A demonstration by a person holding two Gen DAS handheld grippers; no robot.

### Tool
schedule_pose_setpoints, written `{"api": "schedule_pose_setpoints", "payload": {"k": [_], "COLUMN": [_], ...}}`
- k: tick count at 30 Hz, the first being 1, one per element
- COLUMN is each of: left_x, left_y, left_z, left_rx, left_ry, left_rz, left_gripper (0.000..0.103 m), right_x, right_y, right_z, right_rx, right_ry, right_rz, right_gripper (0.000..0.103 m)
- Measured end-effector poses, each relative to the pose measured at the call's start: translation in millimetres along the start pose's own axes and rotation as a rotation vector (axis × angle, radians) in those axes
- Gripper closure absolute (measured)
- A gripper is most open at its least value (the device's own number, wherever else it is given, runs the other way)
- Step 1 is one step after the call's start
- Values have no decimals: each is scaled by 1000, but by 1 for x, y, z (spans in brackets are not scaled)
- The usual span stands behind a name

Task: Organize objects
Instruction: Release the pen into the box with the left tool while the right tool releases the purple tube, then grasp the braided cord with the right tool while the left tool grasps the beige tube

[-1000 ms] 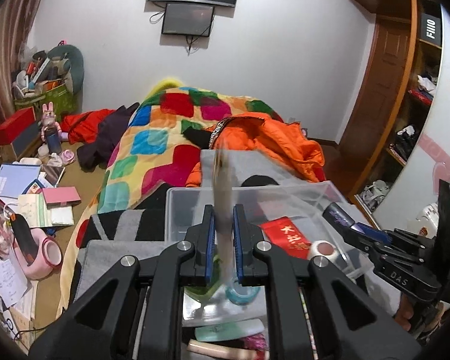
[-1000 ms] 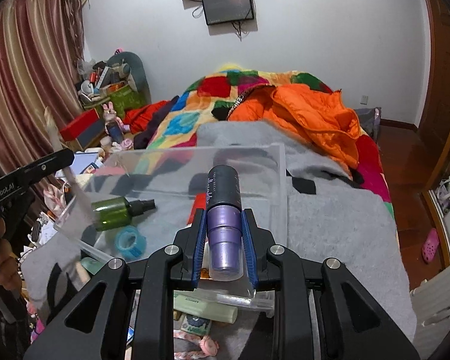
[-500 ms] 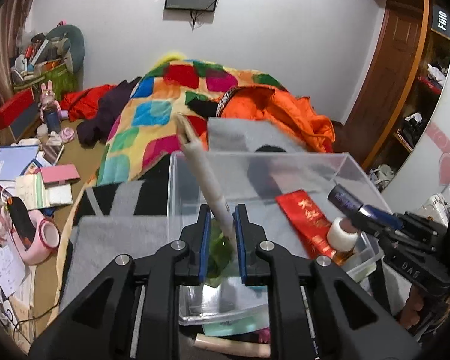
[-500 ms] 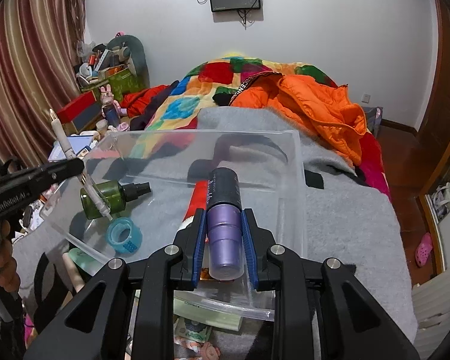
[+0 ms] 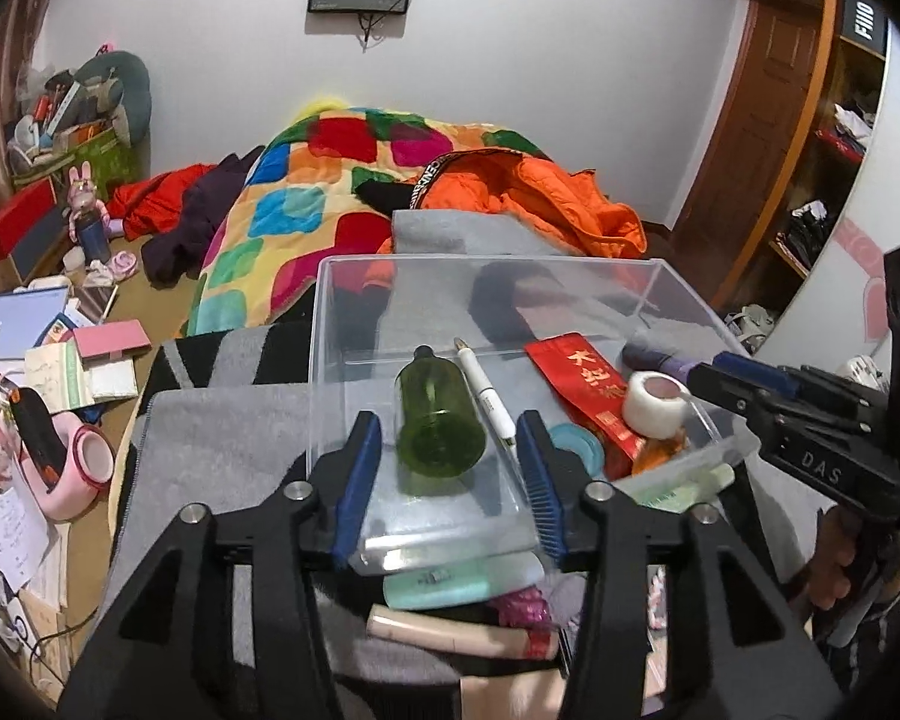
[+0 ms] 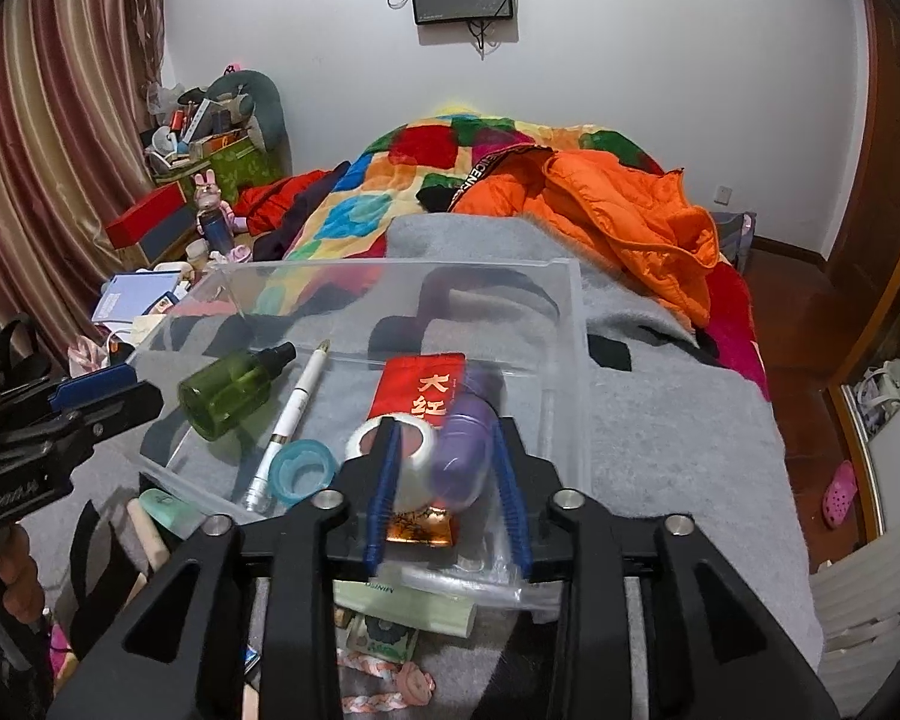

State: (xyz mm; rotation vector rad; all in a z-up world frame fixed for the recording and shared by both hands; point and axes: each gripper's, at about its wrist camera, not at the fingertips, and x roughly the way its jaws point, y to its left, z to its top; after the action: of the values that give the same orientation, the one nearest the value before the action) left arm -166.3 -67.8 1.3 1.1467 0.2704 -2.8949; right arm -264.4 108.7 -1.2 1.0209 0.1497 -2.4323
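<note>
A clear plastic bin (image 5: 486, 261) (image 6: 402, 264) stands on the grey blanket. Inside lie a green bottle (image 5: 438, 420) (image 6: 234, 387), a white pen (image 5: 486, 396) (image 6: 291, 414), a red packet (image 5: 582, 378) (image 6: 426, 384), a white tape roll (image 5: 654, 399) and a blue tape roll (image 6: 303, 471). My left gripper (image 5: 447, 426) (image 6: 90, 396) hangs over the bin's near left side, its jaws opening and holding nothing. My right gripper (image 6: 444, 429) (image 5: 726, 369) is opening too. A blurred purple bottle (image 6: 465, 444) lies loose between its pads, a gap showing on the left.
Tubes and packets, among them a mint tube (image 5: 462, 582), lie on the grey blanket (image 6: 660, 420) in front of the bin. An orange jacket (image 6: 618, 210) and a patchwork quilt lie beyond. Books and clutter cover the floor at left. A wardrobe stands at right.
My left gripper sank, spread its jaws and let go of the white pen, which now lies beside the green bottle. My right gripper's jaws parted and the purple bottle tipped down into the bin.
</note>
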Motion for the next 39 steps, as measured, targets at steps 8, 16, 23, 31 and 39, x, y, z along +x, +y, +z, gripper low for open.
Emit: {"api": "schedule_pose_setpoints", "payload": {"k": [8,16,23,31,39], "left_x": [-36,-47,-28,-4,-13], "left_y": [-14,-18,-19,-20,-33], "left_z": [-10,-31,-66,-92,-107], "left_rx": [60,72,70,44,64], "left_ry": [-51,-34,72,173,155], "left_rz": [1,3,-19,-82,-143], "left_gripper": [31,11,11,11,14], "right_x": [-28,-59,-61,-34,-18], "right_y": [3,8,6,0,11], "right_z": [-4,-21,-51,-87,-99], "right_rx": [-1,-9,-24,14,-15], "right_ry": [-48,-102,-59,62,94], "right_rz": [10,29,26,60,71], "right_gripper": [65,49,48,48,88]}}
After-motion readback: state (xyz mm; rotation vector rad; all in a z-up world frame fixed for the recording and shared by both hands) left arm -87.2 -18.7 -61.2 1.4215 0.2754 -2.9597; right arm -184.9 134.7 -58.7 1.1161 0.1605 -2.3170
